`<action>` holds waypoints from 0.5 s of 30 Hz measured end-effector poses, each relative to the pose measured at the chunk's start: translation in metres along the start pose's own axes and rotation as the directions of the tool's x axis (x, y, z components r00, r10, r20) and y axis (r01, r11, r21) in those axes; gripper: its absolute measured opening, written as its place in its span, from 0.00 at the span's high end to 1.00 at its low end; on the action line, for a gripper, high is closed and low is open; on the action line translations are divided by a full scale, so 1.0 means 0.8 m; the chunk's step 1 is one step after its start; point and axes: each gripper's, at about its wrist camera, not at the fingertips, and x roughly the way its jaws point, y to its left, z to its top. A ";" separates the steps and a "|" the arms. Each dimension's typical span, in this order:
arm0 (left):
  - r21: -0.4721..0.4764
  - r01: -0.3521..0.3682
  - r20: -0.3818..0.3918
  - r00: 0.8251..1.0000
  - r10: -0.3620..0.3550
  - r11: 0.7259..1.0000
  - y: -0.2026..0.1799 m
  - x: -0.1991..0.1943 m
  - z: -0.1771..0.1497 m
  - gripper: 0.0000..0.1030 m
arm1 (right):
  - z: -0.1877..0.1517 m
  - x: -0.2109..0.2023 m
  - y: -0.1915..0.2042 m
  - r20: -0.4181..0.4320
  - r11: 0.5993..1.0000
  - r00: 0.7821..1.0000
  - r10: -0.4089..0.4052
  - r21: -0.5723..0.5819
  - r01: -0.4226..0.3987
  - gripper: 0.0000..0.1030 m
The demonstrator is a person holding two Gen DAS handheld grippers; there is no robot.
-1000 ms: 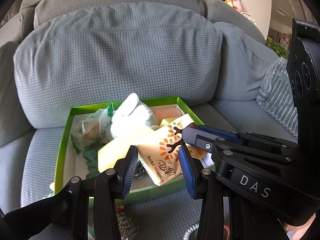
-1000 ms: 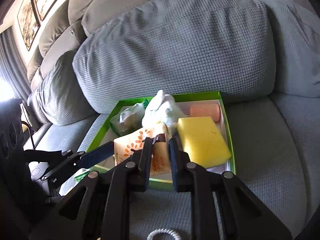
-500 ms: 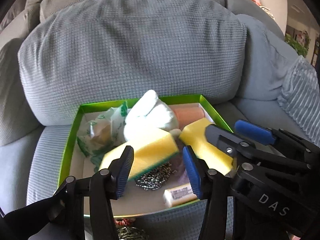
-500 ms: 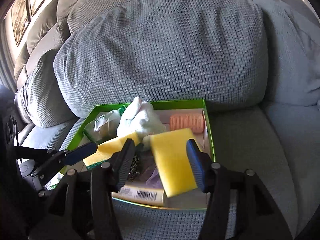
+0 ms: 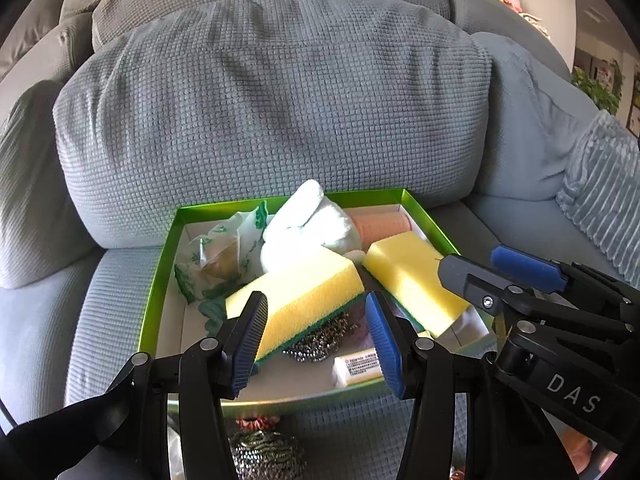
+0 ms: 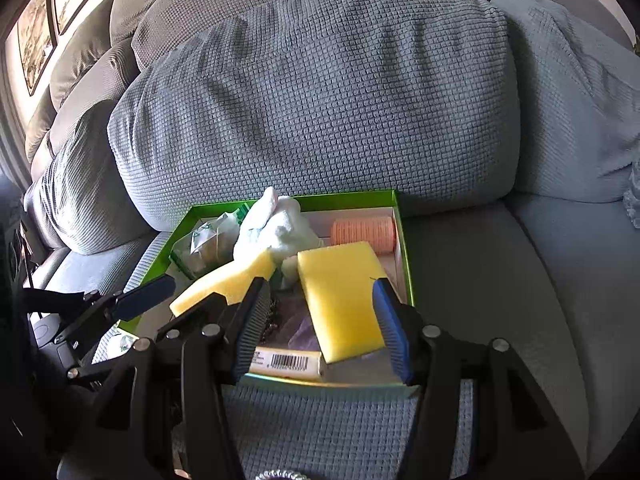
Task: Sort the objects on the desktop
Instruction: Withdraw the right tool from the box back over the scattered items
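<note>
A green box (image 5: 158, 276) (image 6: 404, 256) sits on the sofa seat. It holds two yellow sponges (image 5: 304, 292) (image 6: 340, 296), a white cloth (image 5: 308, 224) (image 6: 276, 228), an orange roll (image 5: 384, 226) (image 6: 362, 232), a green-printed packet (image 5: 216, 252), a steel scourer (image 5: 320, 340) and a small barcoded pack (image 5: 360, 366) (image 6: 286, 360). My left gripper (image 5: 316, 340) is open and empty at the box's front edge. My right gripper (image 6: 320, 328) is open and empty, its fingers either side of the right sponge; it also shows in the left wrist view (image 5: 500, 276).
A large grey cushion (image 5: 272, 120) stands right behind the box. A second steel scourer (image 5: 264, 454) and a reddish scrunchie (image 5: 256, 422) lie on the seat in front of the box. A ribbed blue cushion (image 5: 604, 204) lies at the right.
One second ago my right gripper was shut on an orange-printed tissue pack over the box. It has opened and the pack is out of sight. Both grippers have drawn back slightly.
</note>
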 end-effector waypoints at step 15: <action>0.008 0.004 -0.014 1.000 -0.004 1.000 -0.007 -0.009 -0.008 0.49 | -0.005 -0.017 -0.005 -0.005 1.000 1.000 -0.012 0.014 0.012 0.47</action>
